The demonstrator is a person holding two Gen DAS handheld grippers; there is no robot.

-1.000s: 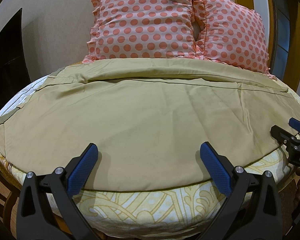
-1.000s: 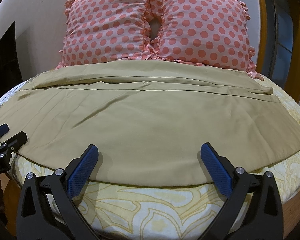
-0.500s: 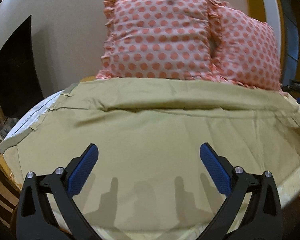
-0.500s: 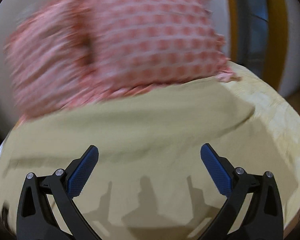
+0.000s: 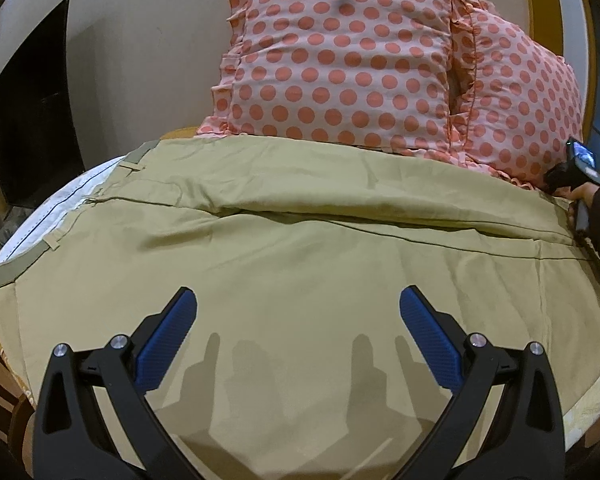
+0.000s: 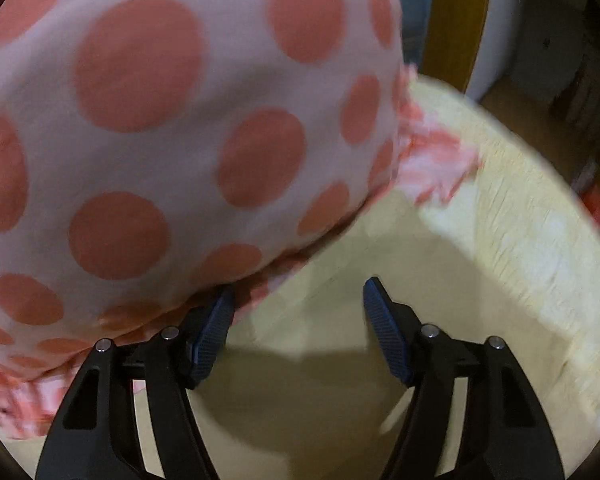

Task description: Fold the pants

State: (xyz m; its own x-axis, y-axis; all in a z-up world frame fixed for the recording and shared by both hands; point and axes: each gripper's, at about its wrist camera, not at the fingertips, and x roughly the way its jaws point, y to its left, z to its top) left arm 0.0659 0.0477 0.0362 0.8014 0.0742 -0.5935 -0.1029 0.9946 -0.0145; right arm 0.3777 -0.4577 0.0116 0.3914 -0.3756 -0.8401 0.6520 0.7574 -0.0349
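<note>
Khaki pants lie spread flat across the bed, waistband at the left, legs running right. My left gripper is open and empty, low over the near part of the pants. My right gripper is open, narrower than before, at the far right end of the pants, close under a pillow; its left finger touches the pillow's frill. It also shows from outside in the left wrist view, held by a hand.
Two pink polka-dot pillows lean on the wall behind the pants. A yellow patterned bedsheet shows past the pants' end. A dark cabinet stands at the left, a wooden frame at the right.
Both grippers moved forward over the pants. The right one swung far right to the pants' end by the pillow and its jaws narrowed. The left one stayed wide open.
</note>
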